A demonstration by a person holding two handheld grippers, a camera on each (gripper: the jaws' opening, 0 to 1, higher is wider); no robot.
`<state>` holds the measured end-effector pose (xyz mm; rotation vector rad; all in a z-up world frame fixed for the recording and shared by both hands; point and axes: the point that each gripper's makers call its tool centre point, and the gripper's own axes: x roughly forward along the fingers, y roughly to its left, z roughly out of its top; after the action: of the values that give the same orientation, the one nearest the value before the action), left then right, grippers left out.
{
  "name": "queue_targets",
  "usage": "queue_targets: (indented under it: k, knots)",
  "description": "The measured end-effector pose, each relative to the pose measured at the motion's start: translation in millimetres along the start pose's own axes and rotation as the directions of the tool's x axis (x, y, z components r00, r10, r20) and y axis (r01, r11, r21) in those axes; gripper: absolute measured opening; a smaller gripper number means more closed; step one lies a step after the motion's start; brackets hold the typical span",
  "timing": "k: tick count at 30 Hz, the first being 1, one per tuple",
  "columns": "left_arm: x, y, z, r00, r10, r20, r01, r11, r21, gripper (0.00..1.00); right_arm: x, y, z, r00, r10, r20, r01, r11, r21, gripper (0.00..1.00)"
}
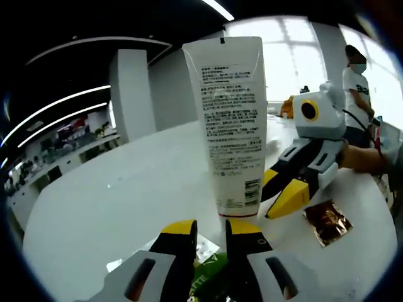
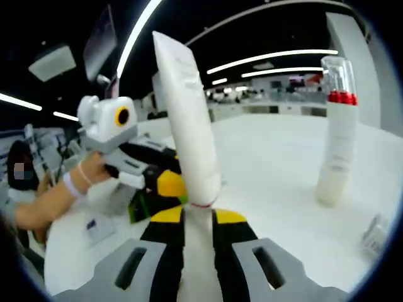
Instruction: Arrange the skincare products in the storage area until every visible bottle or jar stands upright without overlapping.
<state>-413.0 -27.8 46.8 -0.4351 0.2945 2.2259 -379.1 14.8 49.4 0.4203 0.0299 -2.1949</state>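
Note:
A white tube point(image 1: 232, 119) with printed text stands upright, cap down, above the white table point(image 1: 126, 201). My right gripper point(image 2: 198, 217) is shut on the lower end of the white tube point(image 2: 189, 126); it comes into the left gripper view from the right point(image 1: 274, 195), right beside the tube's base. Just in front of the tube, my left gripper point(image 1: 211, 228) has its jaws a narrow gap apart with nothing between them. A hand holds the left gripper point(image 2: 167, 182) just left of the tube. A white pump bottle point(image 2: 337, 145) with a red band stands upright on the table at the right.
A brown foil sachet point(image 1: 327, 221) lies flat on the table near the right gripper. A green packet point(image 1: 208, 270) lies under my left jaws. Small sachets point(image 2: 101, 229) lie at the table's left. A person point(image 1: 356, 88) stands beyond the table's far edge.

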Motion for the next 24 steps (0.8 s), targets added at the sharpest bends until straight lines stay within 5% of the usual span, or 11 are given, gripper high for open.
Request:
queue_targets:
  k: [24]
  knots:
    - [3, -7.2, 8.5, 1.0, 0.007, 0.008, -0.007, 1.0, 0.014, 0.17, 3, 13, -7.3, 0.997, 0.038, -0.064, -0.042, 0.997, -0.062, 0.09]
